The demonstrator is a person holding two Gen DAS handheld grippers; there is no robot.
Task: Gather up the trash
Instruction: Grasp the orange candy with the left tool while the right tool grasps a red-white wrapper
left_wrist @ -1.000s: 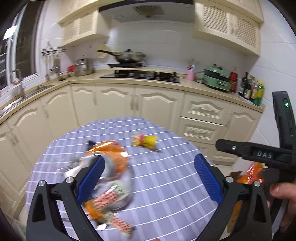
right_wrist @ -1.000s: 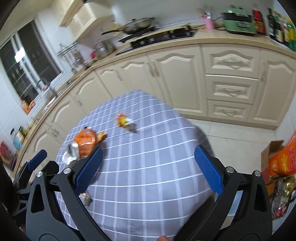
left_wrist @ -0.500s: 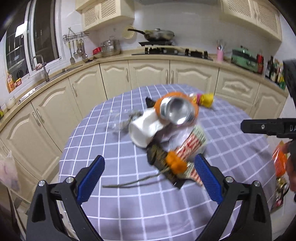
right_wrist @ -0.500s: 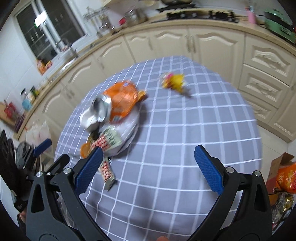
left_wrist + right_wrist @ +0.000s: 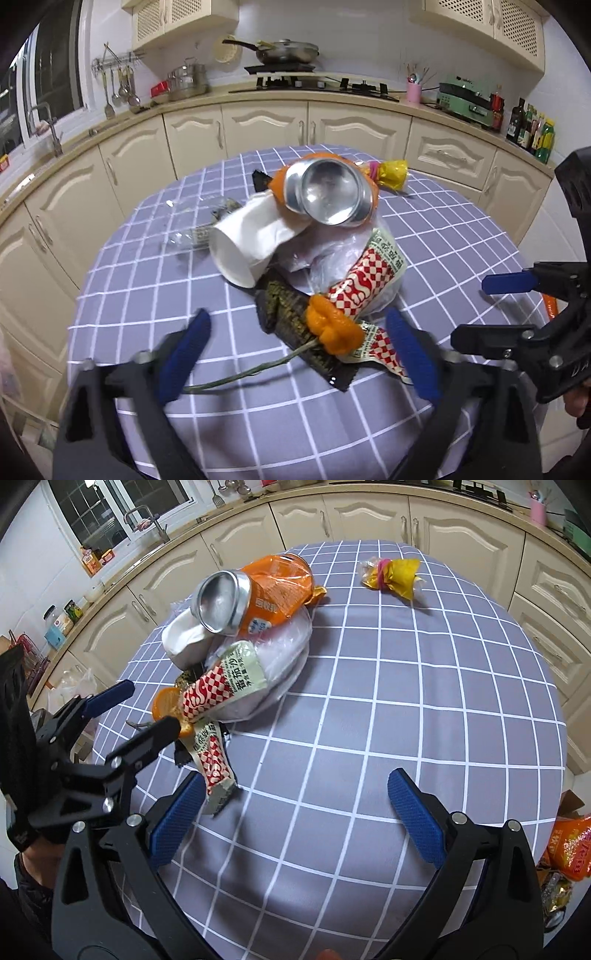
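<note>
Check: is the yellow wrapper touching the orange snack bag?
Apart. The right wrist view shows bare checked cloth between the yellow wrapper and the orange snack bag.

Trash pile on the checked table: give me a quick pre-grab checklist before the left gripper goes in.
1. Left gripper empty: ok, fingers closing, not yet gripping anything.
2. Target lined up: ok, orange flower and its stem lie between the fingers.
3. Right gripper open and empty: ok, over bare tablecloth.
4. Grippers apart: ok, no contact seen.
5. Can stable on the pile: cannot tell, it rests tilted against the white cup.
6. Yellow wrapper reachable: ok, lies apart from the pile.
</note>
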